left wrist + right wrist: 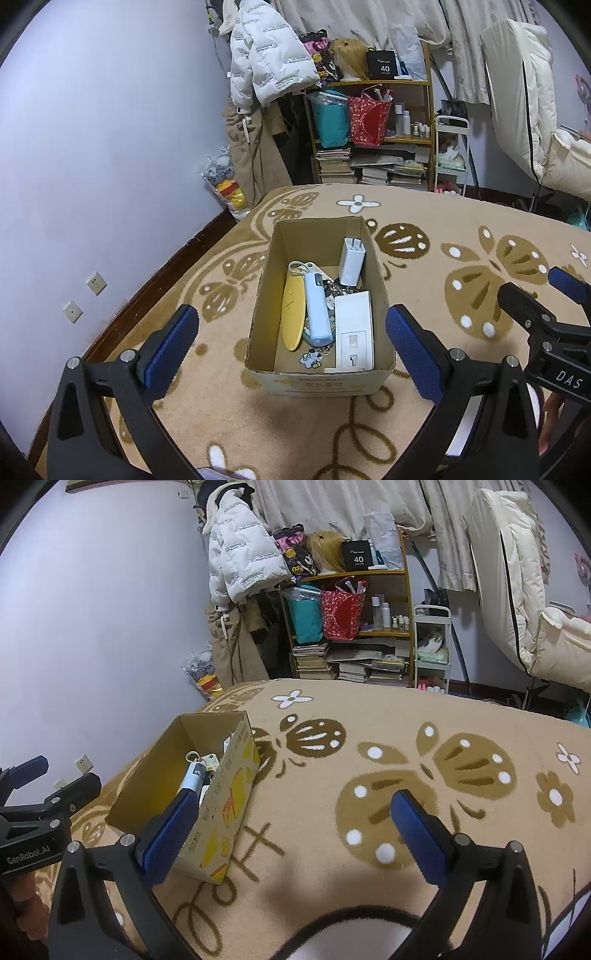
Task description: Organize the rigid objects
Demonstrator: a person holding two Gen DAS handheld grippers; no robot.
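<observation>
Two wrist views down over one shared cardboard box (318, 295), close

Lilac wall (110, 147); butterfly blanket (369, 738); cluttered shelf (373, 136); curtains (332, 502).

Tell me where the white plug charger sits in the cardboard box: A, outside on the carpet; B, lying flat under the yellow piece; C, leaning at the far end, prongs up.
C: the white plug charger leans against the far wall of the cardboard box, prongs up.
</observation>
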